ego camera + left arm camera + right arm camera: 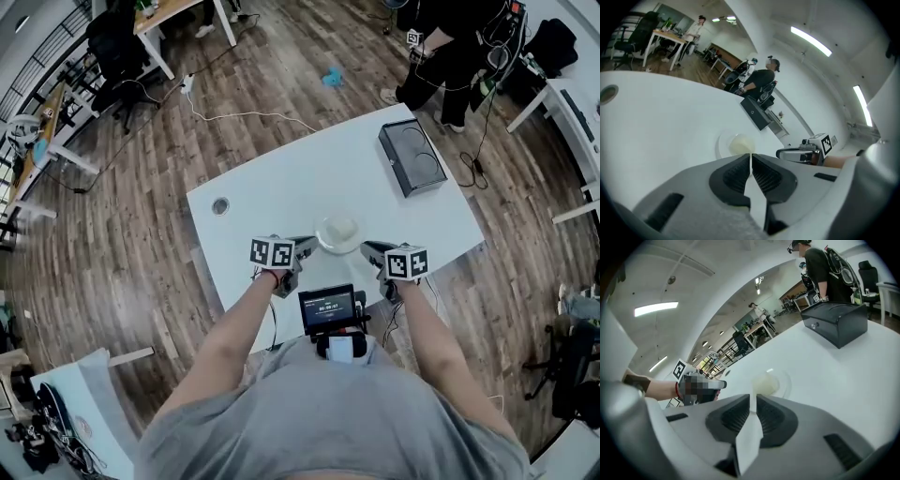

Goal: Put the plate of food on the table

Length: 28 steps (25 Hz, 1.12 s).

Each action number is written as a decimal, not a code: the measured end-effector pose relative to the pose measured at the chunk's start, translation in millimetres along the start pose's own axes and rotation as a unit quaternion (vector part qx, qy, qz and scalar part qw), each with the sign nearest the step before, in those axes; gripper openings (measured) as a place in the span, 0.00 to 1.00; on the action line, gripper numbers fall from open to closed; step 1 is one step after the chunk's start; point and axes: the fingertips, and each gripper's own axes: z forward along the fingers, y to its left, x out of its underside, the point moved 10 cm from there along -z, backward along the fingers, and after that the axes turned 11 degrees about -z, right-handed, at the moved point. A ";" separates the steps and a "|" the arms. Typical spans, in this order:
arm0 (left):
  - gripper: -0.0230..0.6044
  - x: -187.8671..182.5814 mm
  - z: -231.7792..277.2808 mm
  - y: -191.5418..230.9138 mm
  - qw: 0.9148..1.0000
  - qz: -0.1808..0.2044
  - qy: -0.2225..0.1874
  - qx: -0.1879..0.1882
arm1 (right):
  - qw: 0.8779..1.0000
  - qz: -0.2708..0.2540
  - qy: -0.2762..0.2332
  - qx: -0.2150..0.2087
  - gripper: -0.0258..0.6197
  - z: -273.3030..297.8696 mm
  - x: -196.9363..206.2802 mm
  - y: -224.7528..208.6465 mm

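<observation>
The white bench (281,197) carries a black box (412,157) near its far right corner; the left hand-held gripper (307,247) and right hand-held gripper (367,248) hover at the near edge, each with jaws closed together, gripping nothing; between them the plate of pale food (337,234) sits on the bench

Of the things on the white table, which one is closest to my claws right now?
The plate of food, right between the left claw and the right claw. The black box sits toward the far right corner, and the round grommet is off left.
</observation>
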 end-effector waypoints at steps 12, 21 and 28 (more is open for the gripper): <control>0.08 42.6 -33.8 -57.9 0.989 0.135 -0.044 0.041 | 0.994 -0.035 -0.099 -0.004 0.10 -55.0 11.5 51.0; 0.08 74.9 -60.0 -71.8 0.986 0.129 -0.087 0.057 | 0.989 -0.072 -0.126 0.001 0.10 -91.7 23.8 79.9; 0.08 93.3 -70.4 -90.0 0.983 0.142 -0.097 0.063 | 0.987 -0.079 -0.137 0.009 0.10 -111.2 36.3 94.9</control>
